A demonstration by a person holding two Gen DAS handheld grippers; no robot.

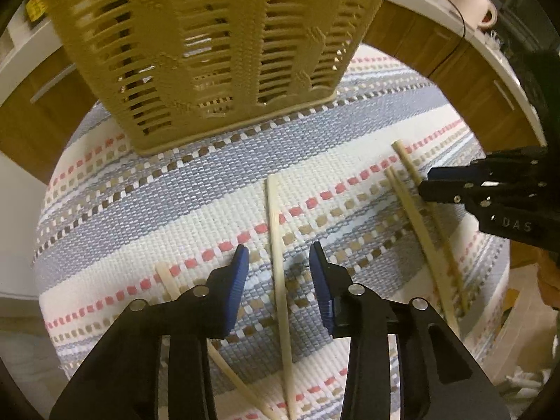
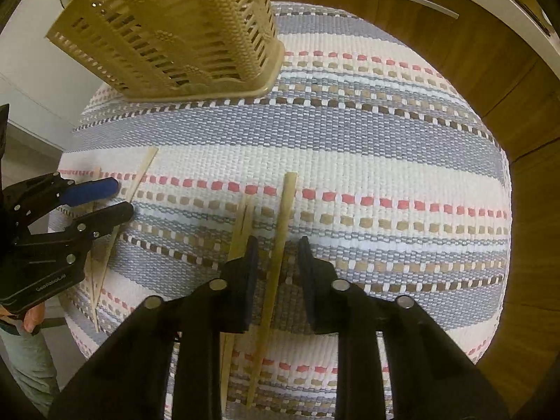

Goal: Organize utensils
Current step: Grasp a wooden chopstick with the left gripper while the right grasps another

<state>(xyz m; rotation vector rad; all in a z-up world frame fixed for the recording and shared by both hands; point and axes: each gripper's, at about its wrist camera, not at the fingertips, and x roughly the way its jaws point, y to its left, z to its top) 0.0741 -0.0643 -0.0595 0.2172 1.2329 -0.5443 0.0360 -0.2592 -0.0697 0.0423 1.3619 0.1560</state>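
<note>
Several pale wooden chopsticks lie on a striped woven mat [image 1: 175, 210]. My left gripper [image 1: 279, 257] is open, its blue fingers straddling one chopstick [image 1: 278, 262] without touching it; another chopstick [image 1: 168, 280] lies under its left finger. My right gripper [image 2: 278, 248] is open around a chopstick [image 2: 276, 262], with a second chopstick [image 2: 241, 231] just left of it. The right gripper also shows in the left wrist view [image 1: 425, 183], over two chopsticks [image 1: 416, 217]. The left gripper shows in the right wrist view [image 2: 120, 197]. A tan slotted utensil basket [image 1: 210, 52] stands at the mat's far side.
The basket also shows in the right wrist view [image 2: 175, 35] at the far left. Wooden cabinets [image 2: 472, 52] with a white countertop [image 1: 490, 59] curve behind the mat. A white mug [image 1: 481, 7] sits on the counter at the right.
</note>
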